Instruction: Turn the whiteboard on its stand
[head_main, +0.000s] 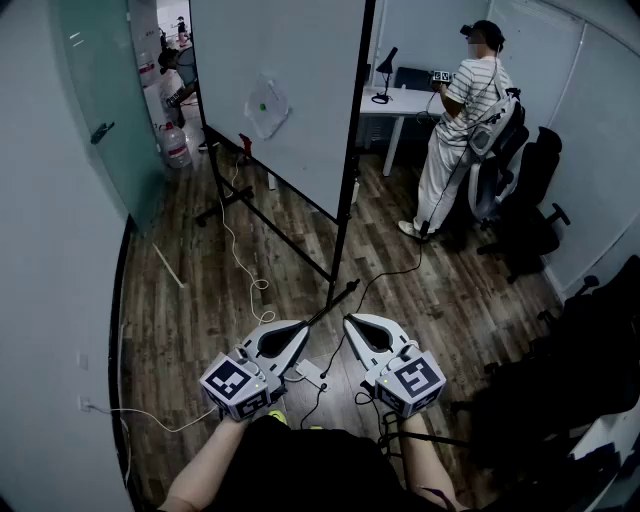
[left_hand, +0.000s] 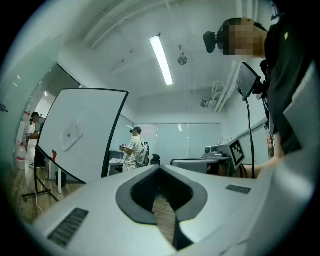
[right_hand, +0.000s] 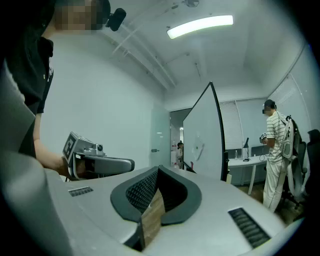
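Observation:
The whiteboard (head_main: 290, 90) stands upright on its black wheeled stand (head_main: 337, 240), about a stride ahead of me, and its near edge faces me. A plastic sheet with a green dot is stuck to its face. My left gripper (head_main: 305, 326) and right gripper (head_main: 350, 322) hover side by side close to my body, short of the stand's foot. Both have their tips together with nothing between them. The left gripper view shows the left gripper (left_hand: 160, 168) pointing toward the whiteboard (left_hand: 80, 132). In the right gripper view the right gripper (right_hand: 159, 169) points at the whiteboard (right_hand: 205, 140) edge-on.
A person in a striped shirt (head_main: 465, 130) stands at a white desk (head_main: 400, 100) at the back right, with black office chairs (head_main: 525, 200) beside. White and black cables (head_main: 250, 270) and a power strip (head_main: 310, 372) lie on the wood floor. A glass door (head_main: 100, 100) is at left.

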